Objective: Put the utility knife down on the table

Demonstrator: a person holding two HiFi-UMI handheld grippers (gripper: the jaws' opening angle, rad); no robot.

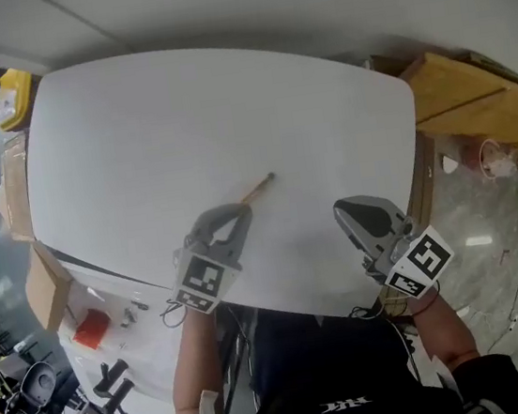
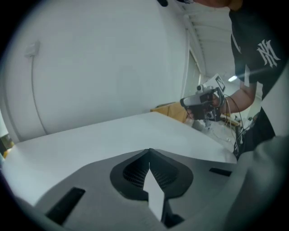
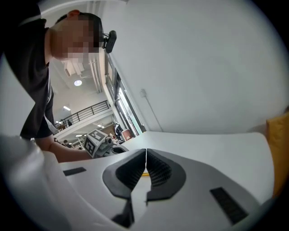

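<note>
The left gripper (image 2: 149, 153) and the right gripper (image 3: 146, 151), two in all, are both pressing their jaws together on nothing, while the one utility knife (image 1: 259, 189) is lying on the single white table (image 1: 181, 117) just beyond the left gripper's tips.

The utility knife (image 1: 259, 189) is a slim, straight, tan-orange stick with a darker tip at its far end. It lies flat on the white table (image 1: 181, 117), roughly midway between the left and right edges and nearer the near edge than the far one. It sits on a slant, its far end pointing toward the far right corner. Its near end is just at the closed tips of the left gripper (image 1: 241, 210); whether they touch cannot be told.
</note>
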